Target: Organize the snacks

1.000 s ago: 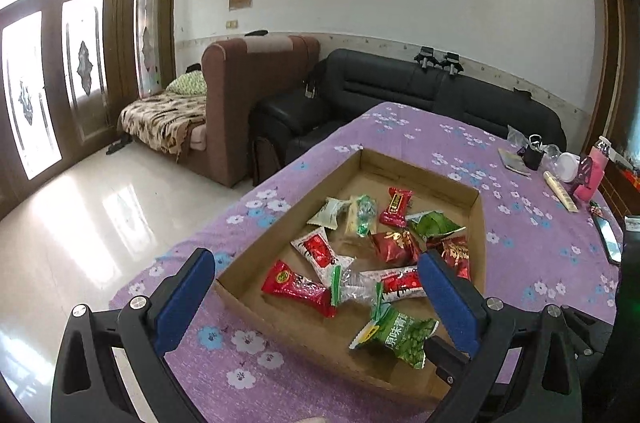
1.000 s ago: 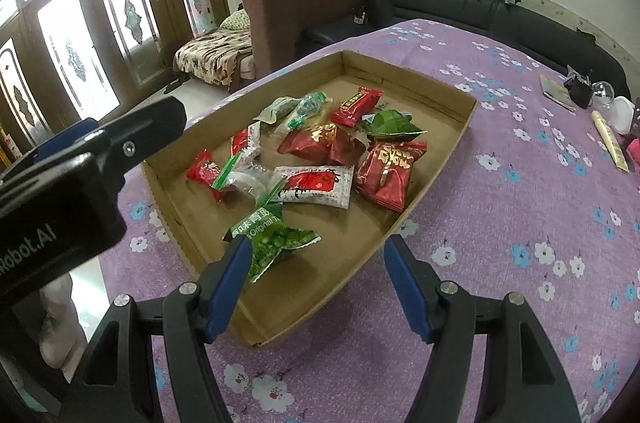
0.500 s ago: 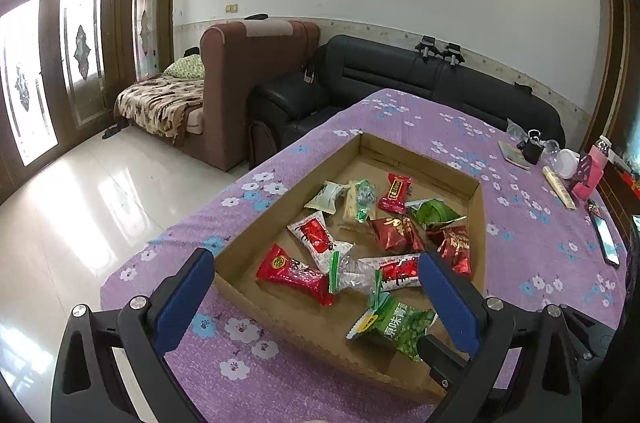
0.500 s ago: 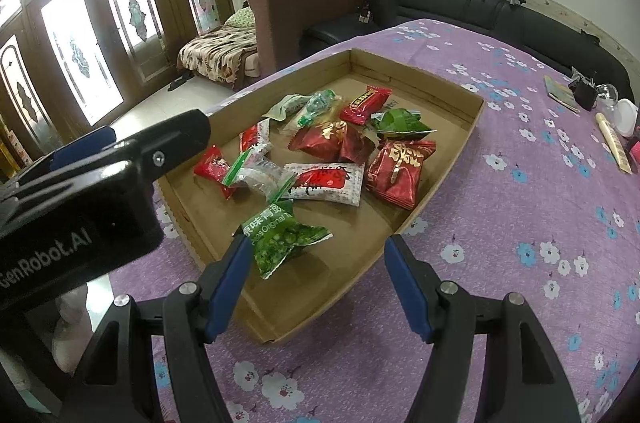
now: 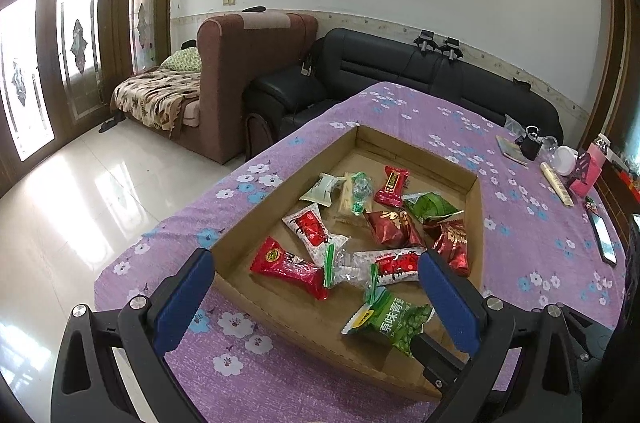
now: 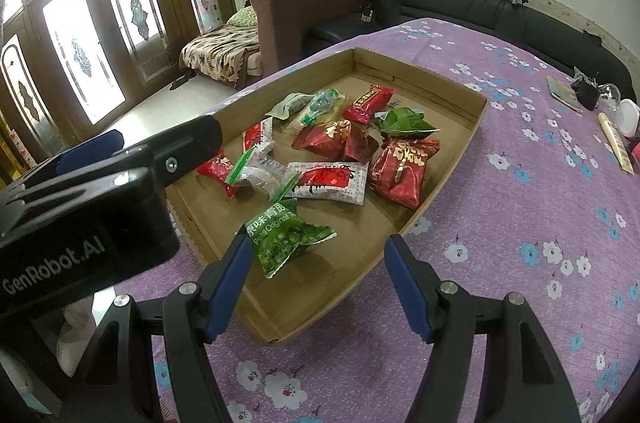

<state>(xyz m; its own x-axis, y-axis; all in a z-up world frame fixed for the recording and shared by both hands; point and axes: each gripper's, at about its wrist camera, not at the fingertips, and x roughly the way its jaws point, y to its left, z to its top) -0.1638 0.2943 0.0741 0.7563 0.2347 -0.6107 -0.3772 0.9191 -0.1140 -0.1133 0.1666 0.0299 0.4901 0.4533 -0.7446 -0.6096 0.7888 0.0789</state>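
A shallow cardboard tray (image 5: pixel 476 207) (image 6: pixel 448 159) lies on the purple flowered tablecloth and holds several snack packets. Nearest me is a green pea bag (image 5: pixel 390 319) (image 6: pixel 286 239). Behind it lie a long red packet (image 5: pixel 288 269), white-and-red packets (image 6: pixel 330 181), dark red foil bags (image 6: pixel 402 165) (image 5: pixel 390 227) and a green foil bag (image 6: pixel 404 125). My left gripper (image 5: pixel 312 265) hovers open over the tray's near end, nothing between its blue pads. My right gripper (image 6: pixel 318 245) is open above the tray's near corner, beside the pea bag, holding nothing. The left gripper's black body (image 6: pixel 88 207) fills the right view's left side.
Small items sit at the table's far right: a white lid (image 5: pixel 566 161), a pink thing (image 5: pixel 590 175), a stick (image 5: pixel 556 183), a phone (image 5: pixel 604 233). A black sofa (image 5: pixel 400 71) and a brown sofa (image 5: pixel 248 63) stand beyond the table; tiled floor lies left.
The left wrist view has tilted slightly, so the tray sits a little lower in it. In the right view the left gripper's body has edged further in. Snacks have not moved.
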